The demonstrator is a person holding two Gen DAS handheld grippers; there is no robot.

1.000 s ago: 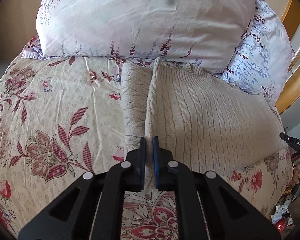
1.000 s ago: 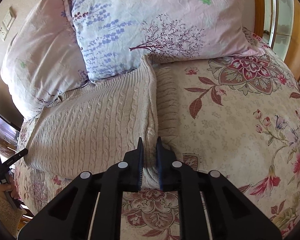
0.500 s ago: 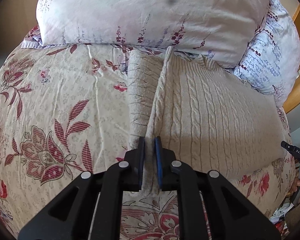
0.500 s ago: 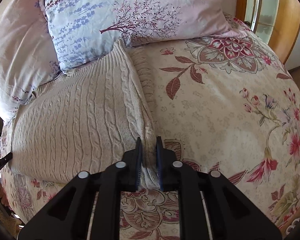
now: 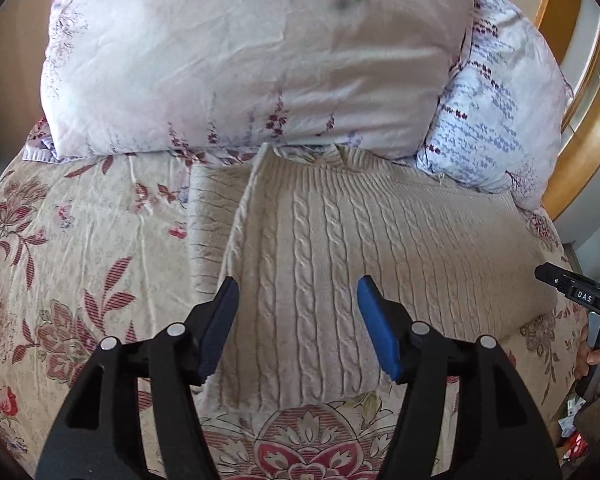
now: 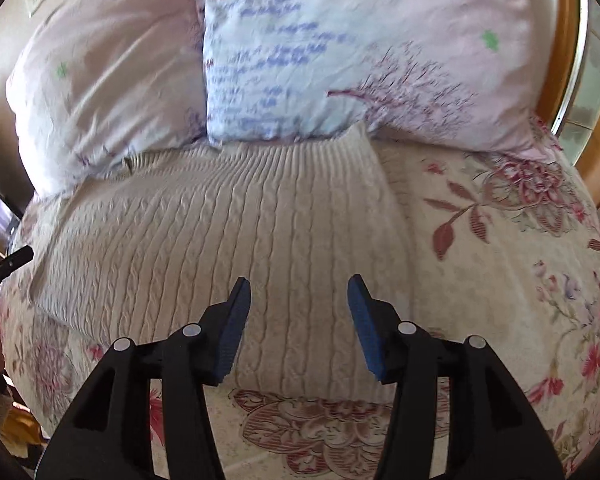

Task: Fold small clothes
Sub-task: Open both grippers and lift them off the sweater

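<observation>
Your cream cable-knit sweater lies flat on the floral bedspread, its top edge up against the pillows. Ribbed band runs across the top; vertical cable ropes down the body, fine ribs toward the sides. In your left view a narrower strip of the knit shows past the folded left edge, lying on the bedspread. In your right view the sweater's right edge ends in a clean fold line, with a corner poking up at the pillow. Bottom hem sits straight, just above a large red flower print.

Your left gripper: jaws opening, nothing clamped, sweater beneath. Your right gripper: likewise opening, pads clear of the knit.
</observation>
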